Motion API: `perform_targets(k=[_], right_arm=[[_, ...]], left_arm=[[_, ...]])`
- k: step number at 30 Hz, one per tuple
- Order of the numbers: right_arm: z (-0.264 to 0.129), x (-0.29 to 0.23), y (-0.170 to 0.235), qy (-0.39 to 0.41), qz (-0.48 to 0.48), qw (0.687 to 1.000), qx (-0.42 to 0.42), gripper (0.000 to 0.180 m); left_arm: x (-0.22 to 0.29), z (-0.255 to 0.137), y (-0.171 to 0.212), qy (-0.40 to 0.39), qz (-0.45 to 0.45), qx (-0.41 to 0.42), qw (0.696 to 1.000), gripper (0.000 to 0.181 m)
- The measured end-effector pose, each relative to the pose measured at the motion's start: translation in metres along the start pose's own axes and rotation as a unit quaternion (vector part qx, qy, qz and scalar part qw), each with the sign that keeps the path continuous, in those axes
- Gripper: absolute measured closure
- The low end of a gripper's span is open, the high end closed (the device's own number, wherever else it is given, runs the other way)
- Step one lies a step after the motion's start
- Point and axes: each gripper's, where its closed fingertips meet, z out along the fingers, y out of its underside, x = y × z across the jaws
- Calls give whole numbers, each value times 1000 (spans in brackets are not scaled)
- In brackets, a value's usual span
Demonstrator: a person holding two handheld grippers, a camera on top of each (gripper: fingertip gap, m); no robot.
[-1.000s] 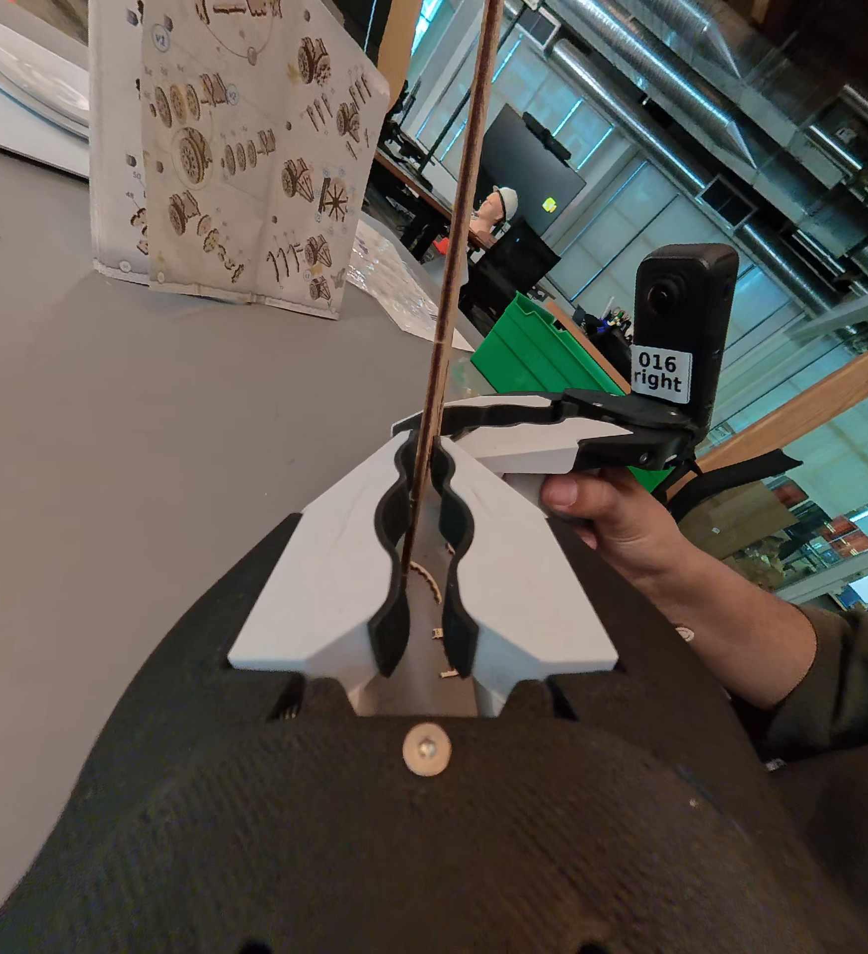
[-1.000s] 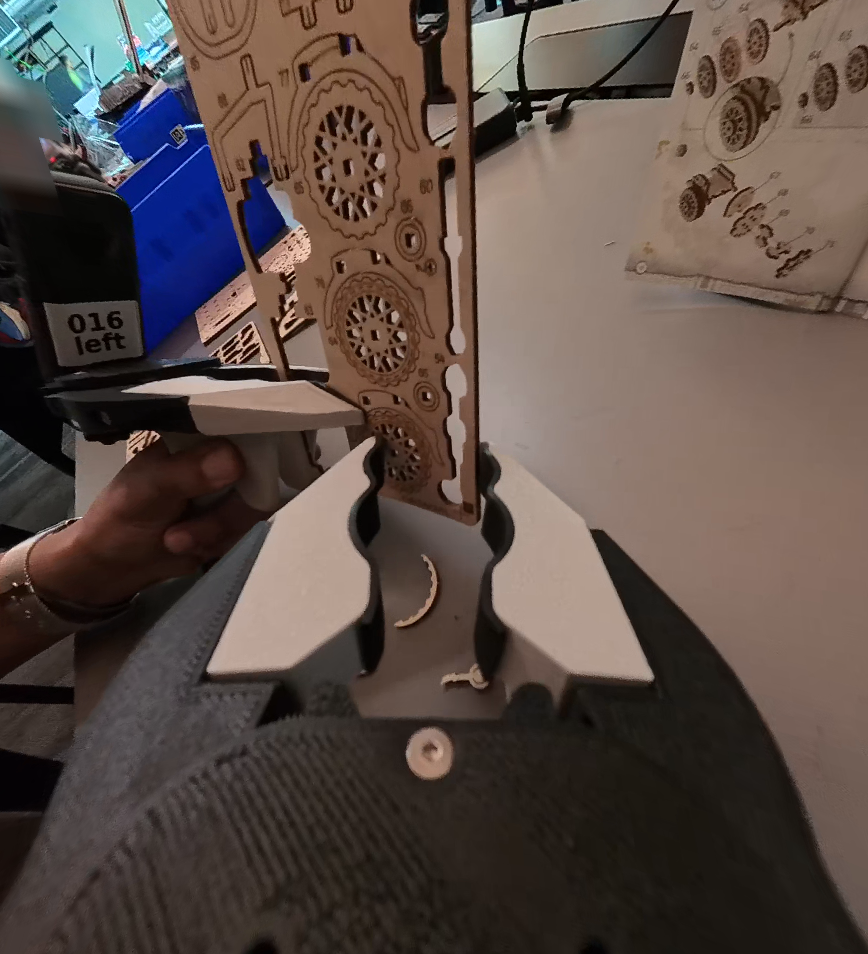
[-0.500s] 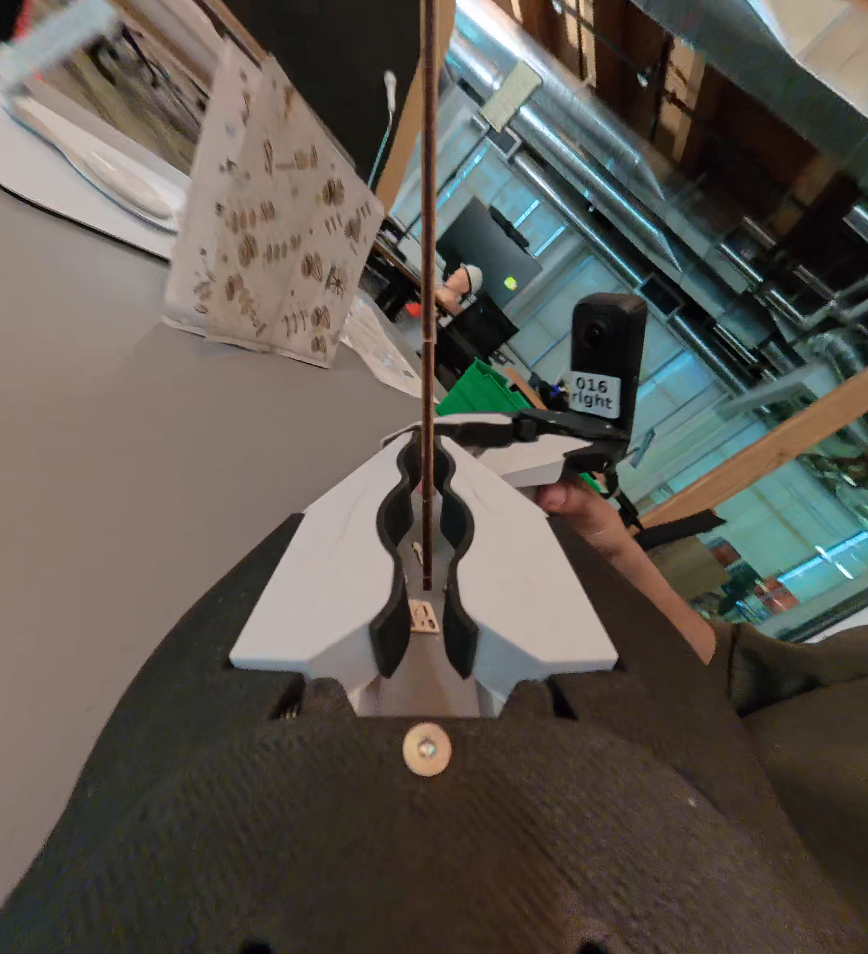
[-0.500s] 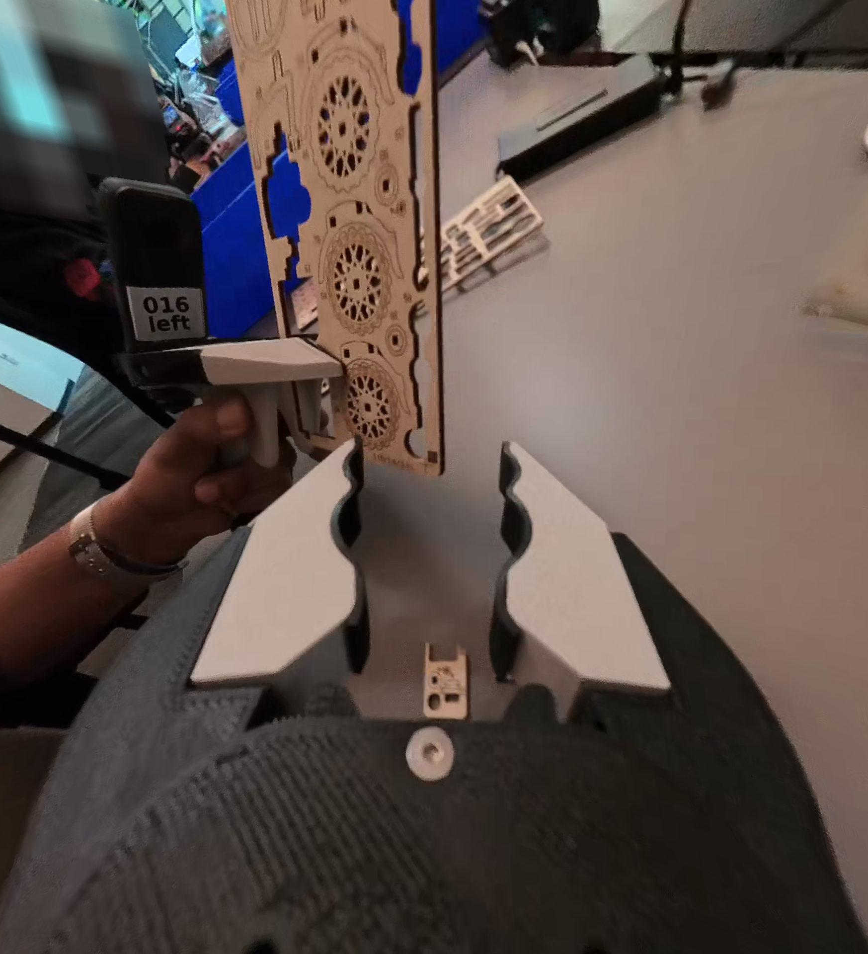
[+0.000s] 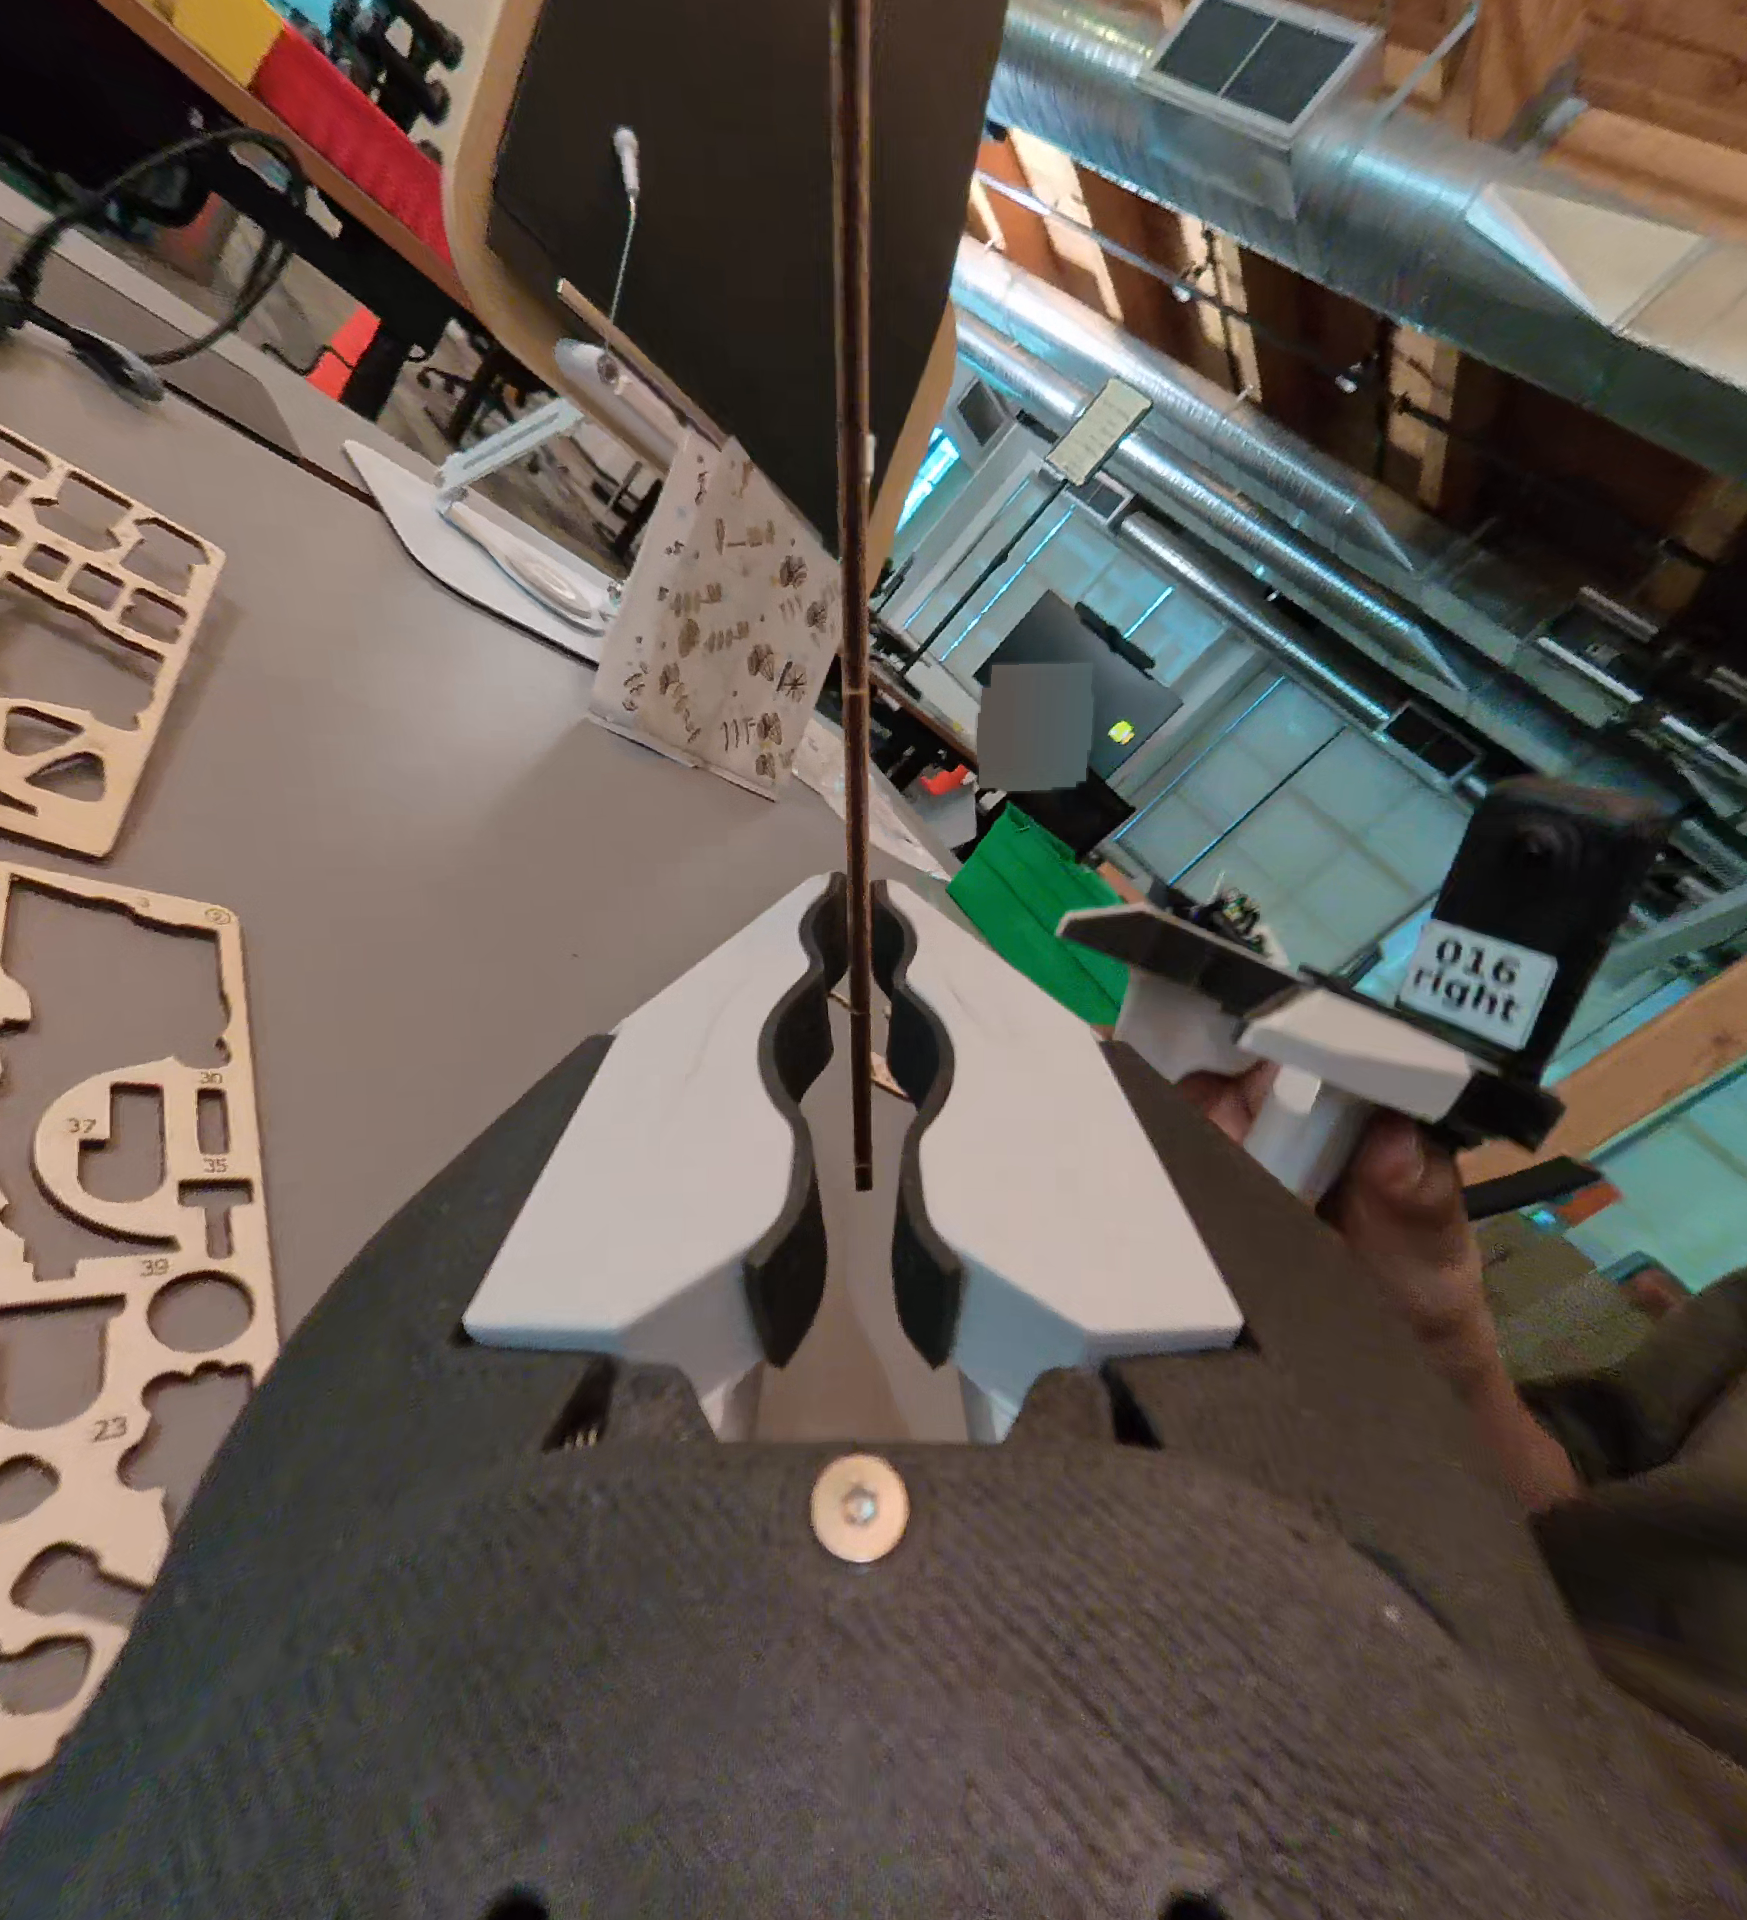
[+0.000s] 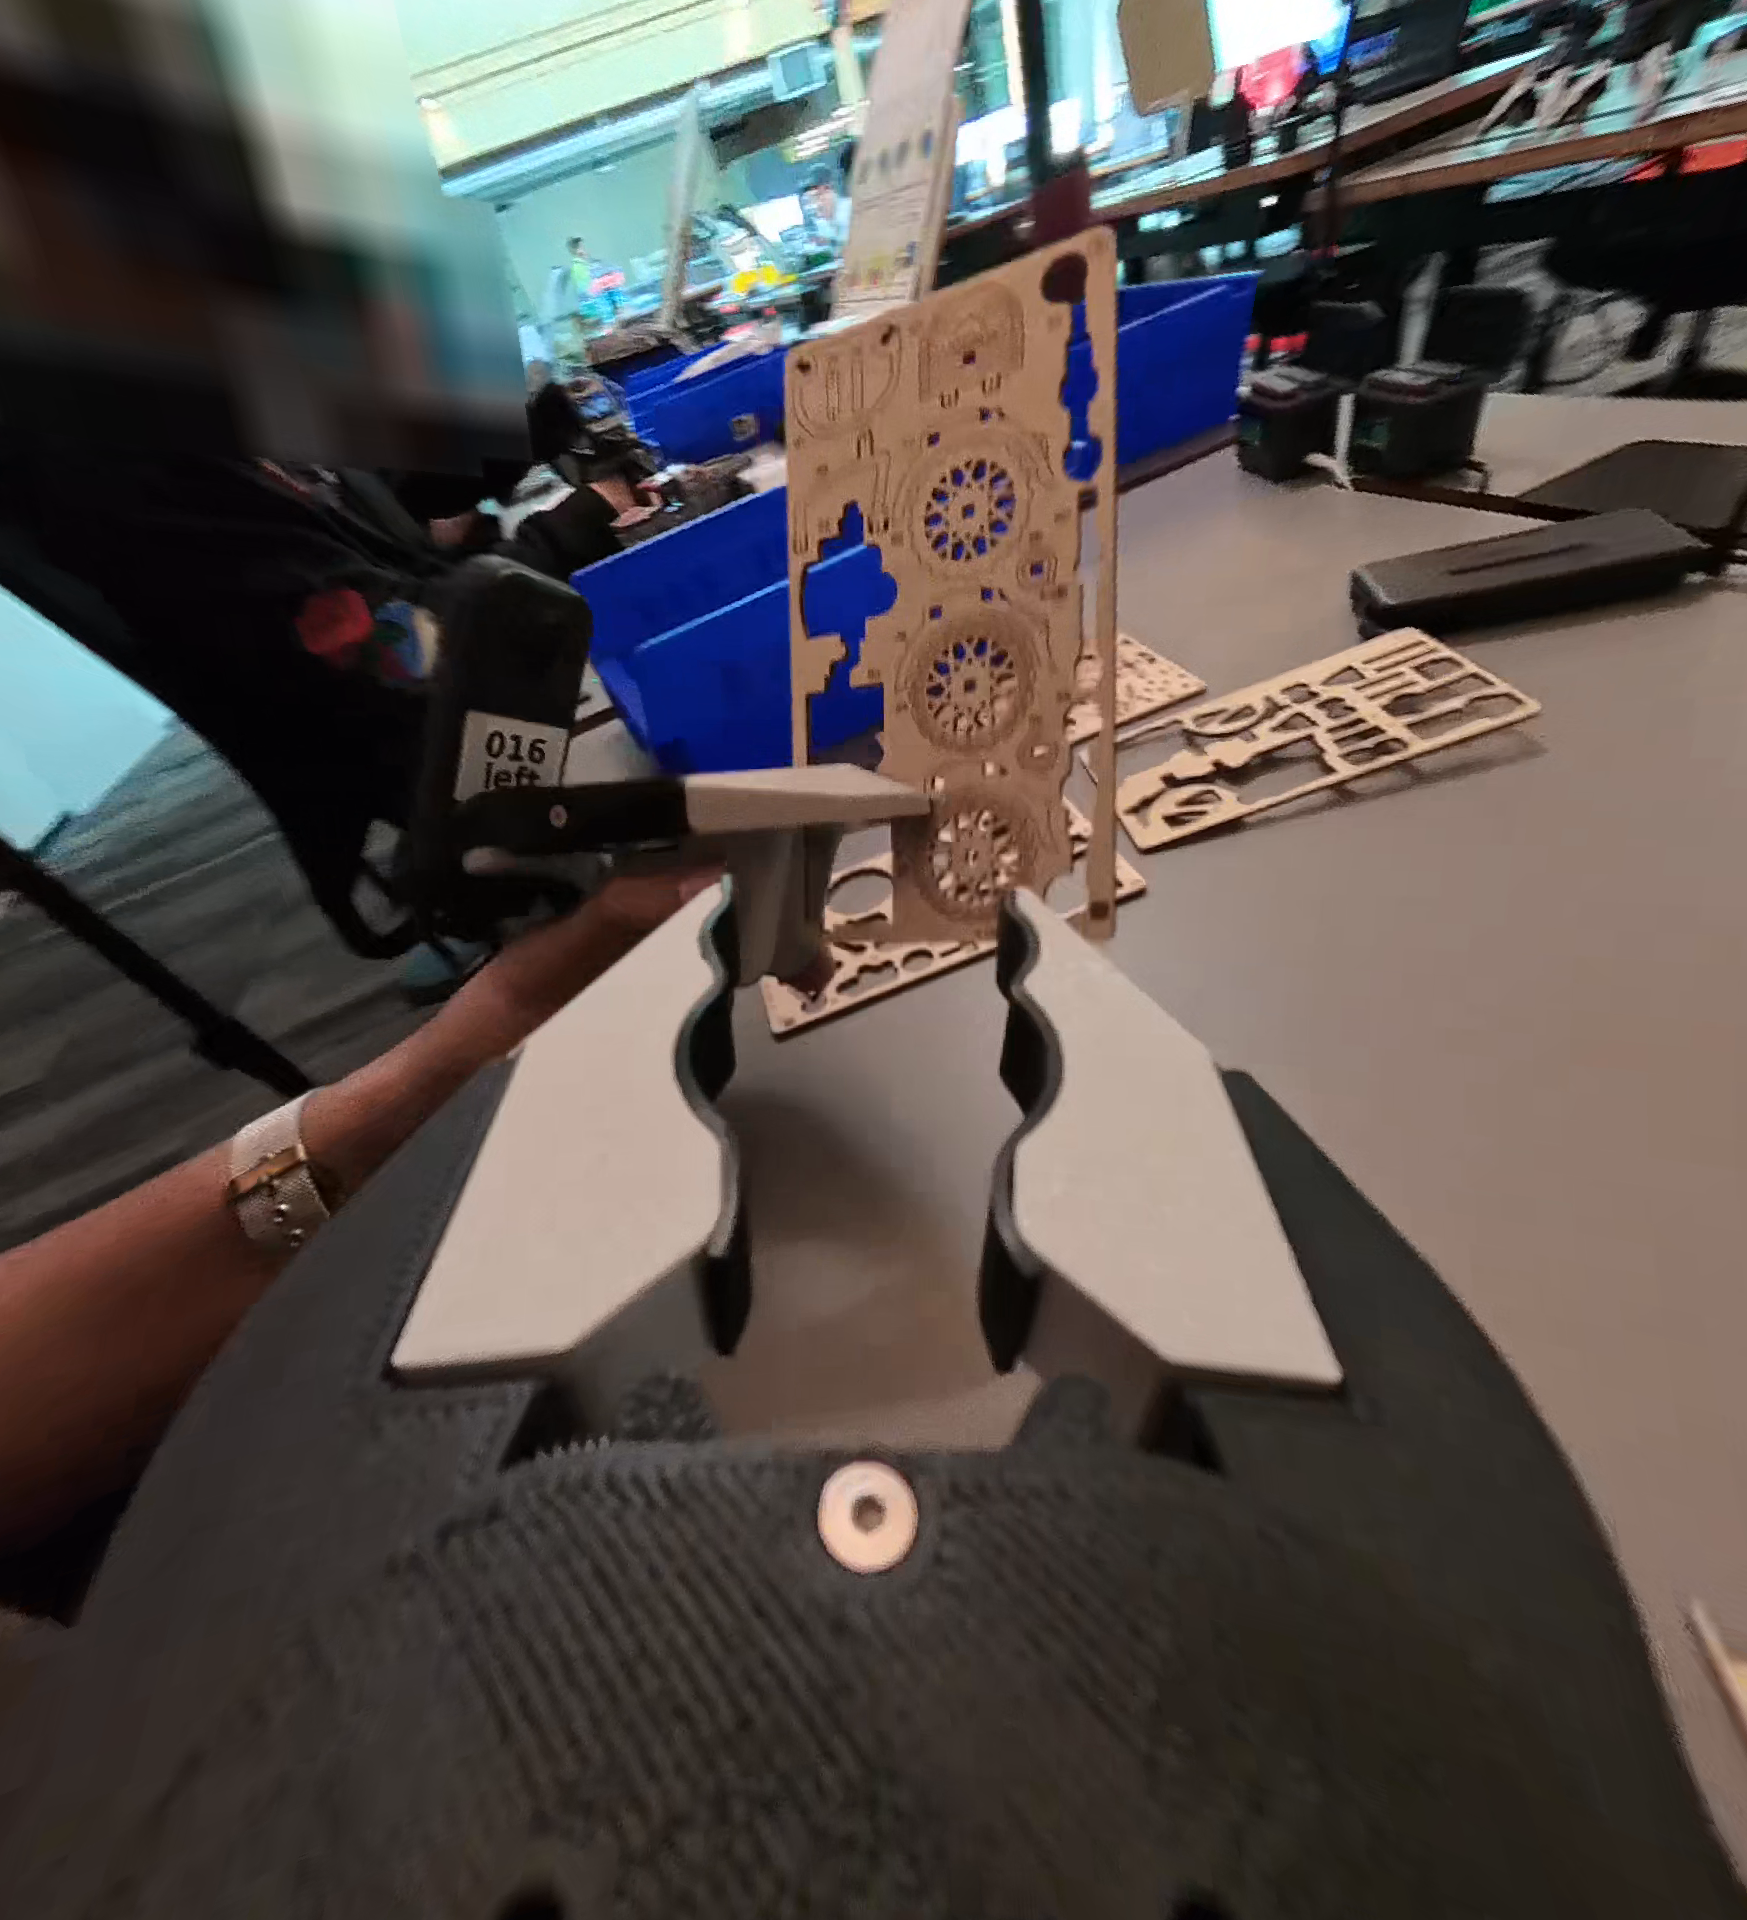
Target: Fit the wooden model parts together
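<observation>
My left gripper (image 5: pixel 856 906) is shut on a wooden parts sheet (image 5: pixel 854 520) and holds it upright, so I see it edge-on as a thin dark line. In the right wrist view the sheet (image 6: pixel 962 582) shows its face, with laser-cut spoked wheels and some empty cut-outs. The left gripper (image 6: pixel 916 808) grips it near the lower left edge. My right gripper (image 6: pixel 864 925) is open and empty, a short way in front of the sheet and apart from it. It also shows in the left wrist view (image 5: pixel 1264 1008), off to the right.
Partly emptied wooden sheets lie flat on the grey table (image 5: pixel 412 831) at left (image 5: pixel 69 1195) and behind the held sheet (image 6: pixel 1316 727). A folded instruction booklet (image 5: pixel 723 644) stands farther back. Blue bins (image 6: pixel 703 634), a black box (image 6: pixel 1523 571) and a green bin (image 5: pixel 1025 925) line the table edges. Some 7 cm of space lies between my two pairs of fingers.
My right gripper has opened wider and pulled back from the sheet's lower edge. My left gripper has swung the held sheet away over the table.
</observation>
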Motion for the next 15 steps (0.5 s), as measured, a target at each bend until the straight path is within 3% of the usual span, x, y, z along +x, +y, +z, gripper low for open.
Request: perform_targets(k=[7,15], right_arm=[[-11,-20,10,61,-9,998,-1,121],[-40,-54,84,68,0,997,-22,125]], left_arm=[[16,-6,22,40,-15,-33,999,180],[40,-31,37,41,8,-41,998,180]])
